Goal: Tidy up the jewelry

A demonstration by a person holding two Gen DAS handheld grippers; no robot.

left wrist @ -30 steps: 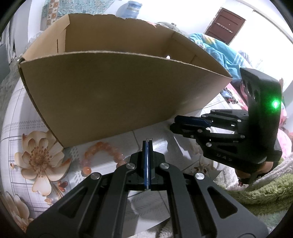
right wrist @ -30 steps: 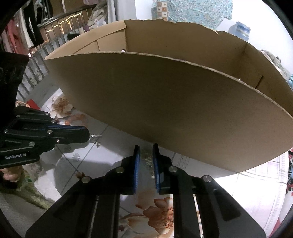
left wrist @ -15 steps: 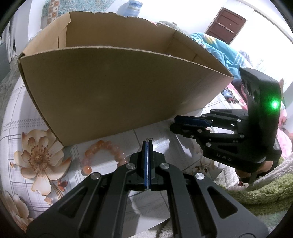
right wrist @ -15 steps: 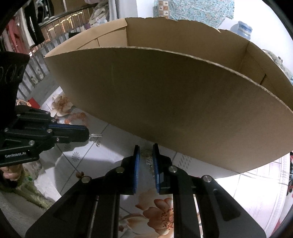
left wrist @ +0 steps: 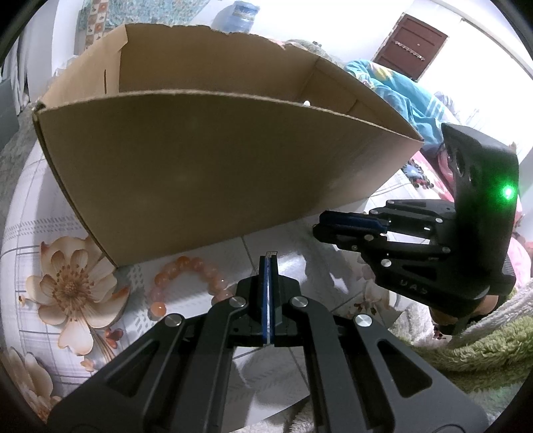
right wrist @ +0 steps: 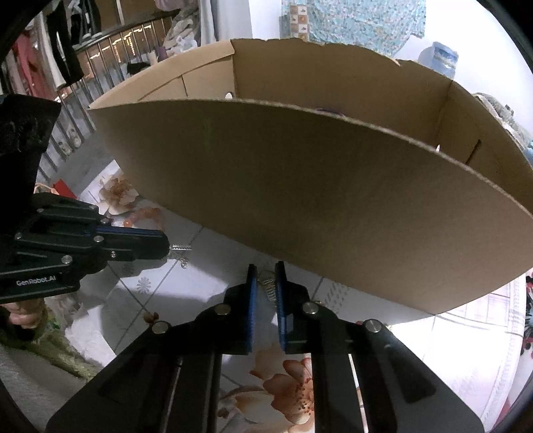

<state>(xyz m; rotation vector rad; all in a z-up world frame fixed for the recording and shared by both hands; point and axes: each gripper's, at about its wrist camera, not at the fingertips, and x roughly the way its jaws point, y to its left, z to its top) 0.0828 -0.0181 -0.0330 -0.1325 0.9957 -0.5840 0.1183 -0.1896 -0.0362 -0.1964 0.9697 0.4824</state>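
Observation:
An open cardboard box (left wrist: 200, 183) (right wrist: 333, 200) stands on the floral tablecloth just beyond both grippers. An orange bead bracelet (left wrist: 186, 276) (right wrist: 143, 215) lies by the box's near left corner, left of my left gripper (left wrist: 268, 256). That gripper is shut, and in the right wrist view a short piece of silver chain (right wrist: 180, 247) sticks out of its tip (right wrist: 166, 243). My right gripper (right wrist: 265, 266) (left wrist: 319, 226) is closing its jaws; a small silver chain piece (right wrist: 268, 286) shows in the narrow gap between the pads, which do not visibly press on it.
The tablecloth (left wrist: 66, 333) has big flower prints. A green fluffy rug (left wrist: 483, 349) lies past the table's right edge. A railing with hung clothes (right wrist: 66, 50) is at the far left and a blue water jug (left wrist: 240, 16) behind the box.
The right gripper's jaws have narrowed slightly around the silver piece. Both hands and the box stay where they were.

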